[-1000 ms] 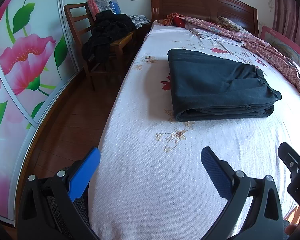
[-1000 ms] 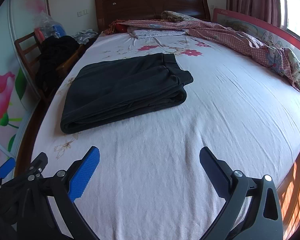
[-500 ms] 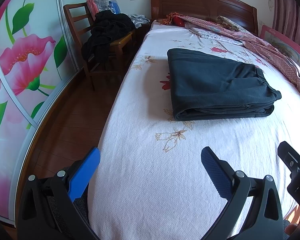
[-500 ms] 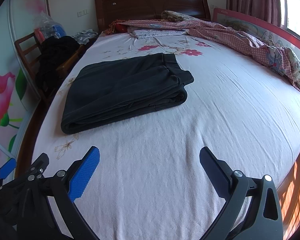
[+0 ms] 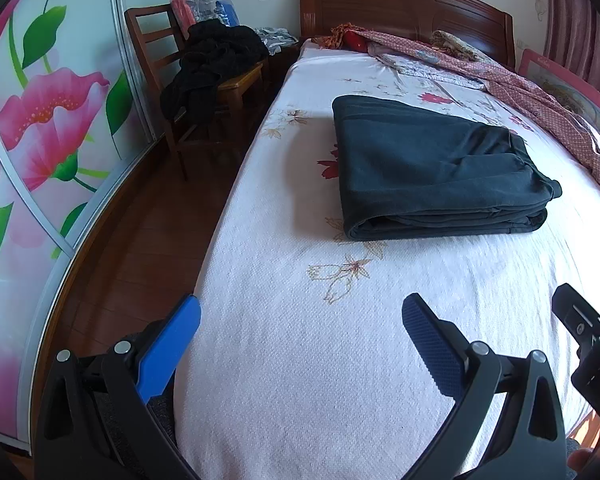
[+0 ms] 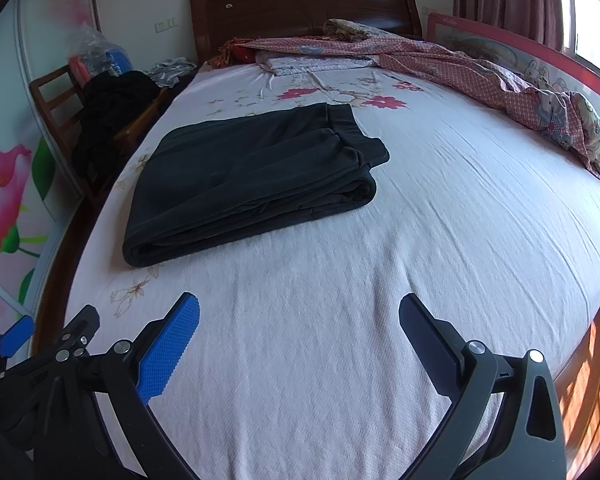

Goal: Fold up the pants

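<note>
The dark pants lie folded in a flat rectangular stack on the white flowered bed sheet; they also show in the right wrist view. My left gripper is open and empty, over the sheet near the bed's foot, well short of the pants. My right gripper is open and empty too, over the sheet in front of the pants. The right gripper's edge shows at the right of the left wrist view, and the left gripper at the lower left of the right wrist view.
A wooden chair heaped with dark clothes stands left of the bed. A wardrobe door with pink flowers lines the left. A patterned quilt lies along the bed's right side. The wooden headboard is at the back.
</note>
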The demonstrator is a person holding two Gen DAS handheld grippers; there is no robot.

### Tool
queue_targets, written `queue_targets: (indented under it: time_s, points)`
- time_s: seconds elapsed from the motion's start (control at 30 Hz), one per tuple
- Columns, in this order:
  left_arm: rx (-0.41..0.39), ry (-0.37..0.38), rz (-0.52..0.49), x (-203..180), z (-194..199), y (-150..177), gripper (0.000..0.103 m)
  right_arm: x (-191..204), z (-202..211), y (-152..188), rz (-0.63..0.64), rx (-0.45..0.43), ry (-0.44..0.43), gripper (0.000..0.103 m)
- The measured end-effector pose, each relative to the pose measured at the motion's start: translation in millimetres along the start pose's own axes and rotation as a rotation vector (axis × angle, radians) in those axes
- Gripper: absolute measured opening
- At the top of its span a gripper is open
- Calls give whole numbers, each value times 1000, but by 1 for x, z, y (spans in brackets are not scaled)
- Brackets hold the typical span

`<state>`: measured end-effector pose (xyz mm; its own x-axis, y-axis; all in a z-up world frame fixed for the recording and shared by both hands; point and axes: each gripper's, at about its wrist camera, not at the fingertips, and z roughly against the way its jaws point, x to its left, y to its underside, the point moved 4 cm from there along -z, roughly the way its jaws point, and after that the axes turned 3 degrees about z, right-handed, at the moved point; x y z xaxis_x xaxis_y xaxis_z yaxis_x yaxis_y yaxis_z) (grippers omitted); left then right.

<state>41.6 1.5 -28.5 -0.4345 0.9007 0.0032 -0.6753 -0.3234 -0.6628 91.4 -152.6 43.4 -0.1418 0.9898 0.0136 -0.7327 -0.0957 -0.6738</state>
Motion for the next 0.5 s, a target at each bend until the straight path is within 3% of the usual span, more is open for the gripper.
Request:
queue_targets:
  time_s: [0.5]
  points:
    - [2,-23,-14,1,1,-4,101,-1,1,1,-4,4,-4,99]
